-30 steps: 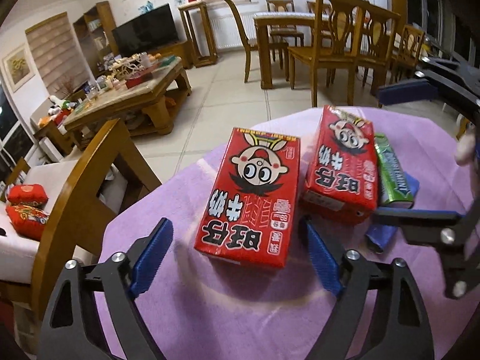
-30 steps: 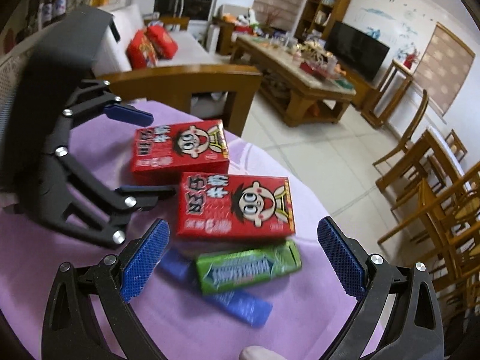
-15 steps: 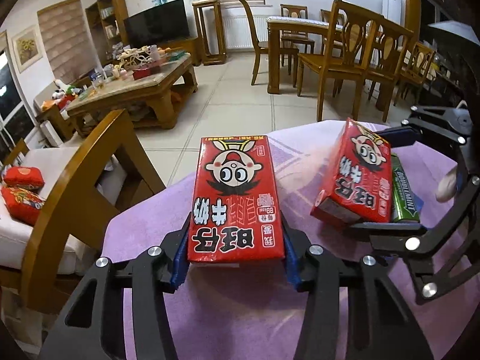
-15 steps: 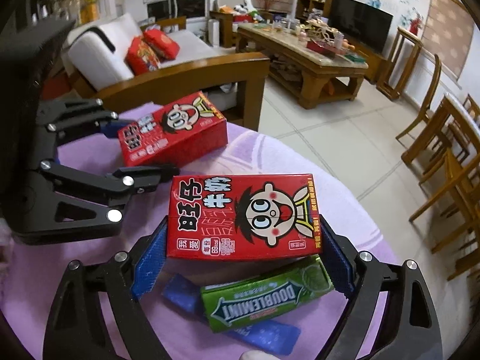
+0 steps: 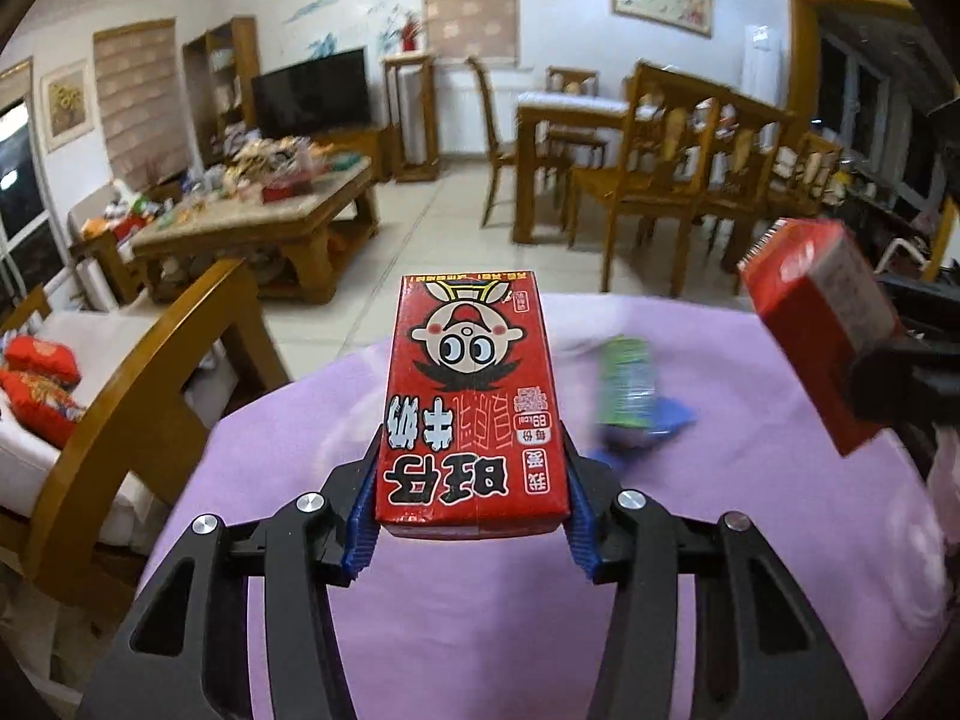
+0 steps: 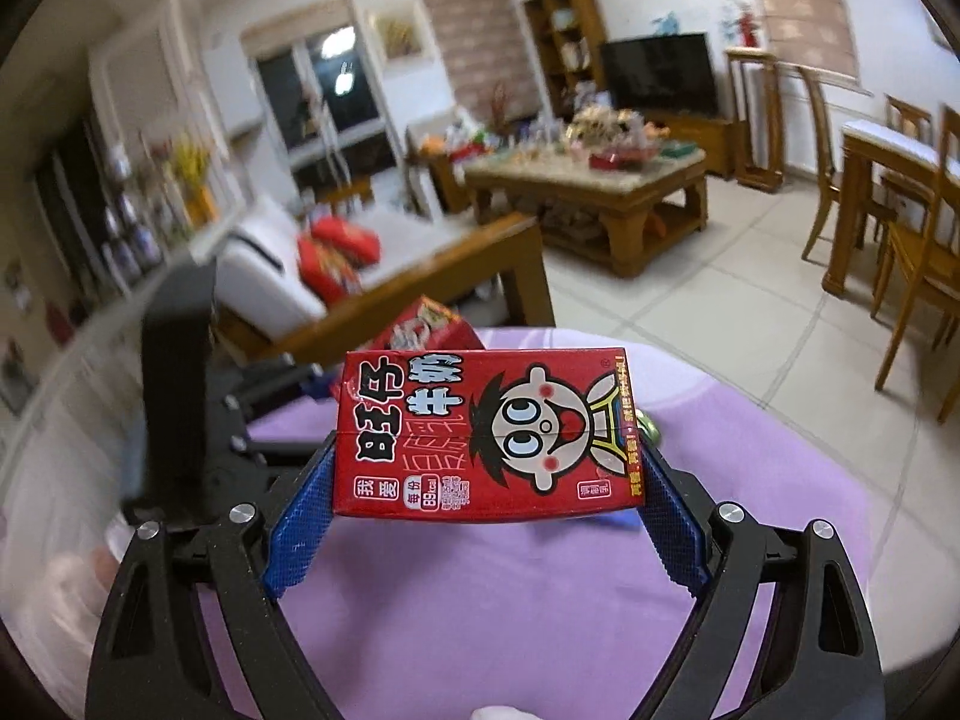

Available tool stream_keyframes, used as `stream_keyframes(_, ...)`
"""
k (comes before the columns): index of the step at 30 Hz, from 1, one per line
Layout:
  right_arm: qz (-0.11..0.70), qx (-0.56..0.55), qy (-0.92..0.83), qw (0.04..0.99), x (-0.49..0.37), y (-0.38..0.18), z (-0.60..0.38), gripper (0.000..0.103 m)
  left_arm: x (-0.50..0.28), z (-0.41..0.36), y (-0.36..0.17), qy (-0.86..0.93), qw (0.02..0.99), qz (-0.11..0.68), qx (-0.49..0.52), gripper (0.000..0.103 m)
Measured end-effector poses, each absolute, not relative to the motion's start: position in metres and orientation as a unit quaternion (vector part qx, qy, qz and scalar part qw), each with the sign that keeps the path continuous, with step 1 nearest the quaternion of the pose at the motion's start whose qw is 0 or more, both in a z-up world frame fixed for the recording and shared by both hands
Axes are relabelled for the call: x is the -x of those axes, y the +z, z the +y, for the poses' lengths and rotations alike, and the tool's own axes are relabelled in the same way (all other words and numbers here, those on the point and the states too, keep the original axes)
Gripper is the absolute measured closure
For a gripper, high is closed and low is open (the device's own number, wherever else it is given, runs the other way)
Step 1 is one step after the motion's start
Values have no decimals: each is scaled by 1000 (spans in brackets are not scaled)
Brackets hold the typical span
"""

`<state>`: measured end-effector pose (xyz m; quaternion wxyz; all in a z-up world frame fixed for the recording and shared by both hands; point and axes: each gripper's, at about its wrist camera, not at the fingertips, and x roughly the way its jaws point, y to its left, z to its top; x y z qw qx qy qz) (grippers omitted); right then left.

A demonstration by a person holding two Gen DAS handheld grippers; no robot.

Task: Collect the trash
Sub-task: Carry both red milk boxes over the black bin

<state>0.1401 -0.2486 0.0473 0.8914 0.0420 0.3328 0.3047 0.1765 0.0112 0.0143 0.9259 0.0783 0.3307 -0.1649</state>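
My left gripper [image 5: 471, 480] is shut on a red milk carton [image 5: 474, 402], gripped by its long sides and held above the purple tablecloth [image 5: 420, 630]. My right gripper [image 6: 486, 480] is shut on a second red milk carton [image 6: 486, 438], gripped end to end and also off the cloth. That second carton [image 5: 822, 330] shows tilted at the right of the left wrist view. A green gum pack [image 5: 624, 384] lies on a blue wrapper [image 5: 654, 420] on the cloth between the two grippers. In the right wrist view only a sliver of the gum pack [image 6: 651, 429] shows.
A wooden chair back [image 5: 138, 396] stands against the table's left edge, with a white sofa and red cushions [image 5: 36, 372] behind it. A cluttered coffee table [image 5: 252, 222] and a dining set [image 5: 660, 168] stand across the tiled floor. A person's hand [image 6: 72, 588] shows at lower left.
Both grippers went from open around the cartons to shut on them, then lifted them off the cloth. The right carton rolled as it rose. The gum pack and blue wrapper stayed on the table.
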Motion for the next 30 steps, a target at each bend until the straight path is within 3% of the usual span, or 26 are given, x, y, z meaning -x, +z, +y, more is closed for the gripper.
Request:
stream_keyframes(12,215,-228,176,933,23,54,-477,15,-69,-157,44,-322,907,256,-89,54)
stream_keyframes(21,158,-302,59,938,108,22,-625,15,-37,-283,16,-409,864,267,-123,53)
stream_keyframes(30,162,-353,5,921,134,-34,-703,15,-30,-345,-16,-441,834,292,-158,53)
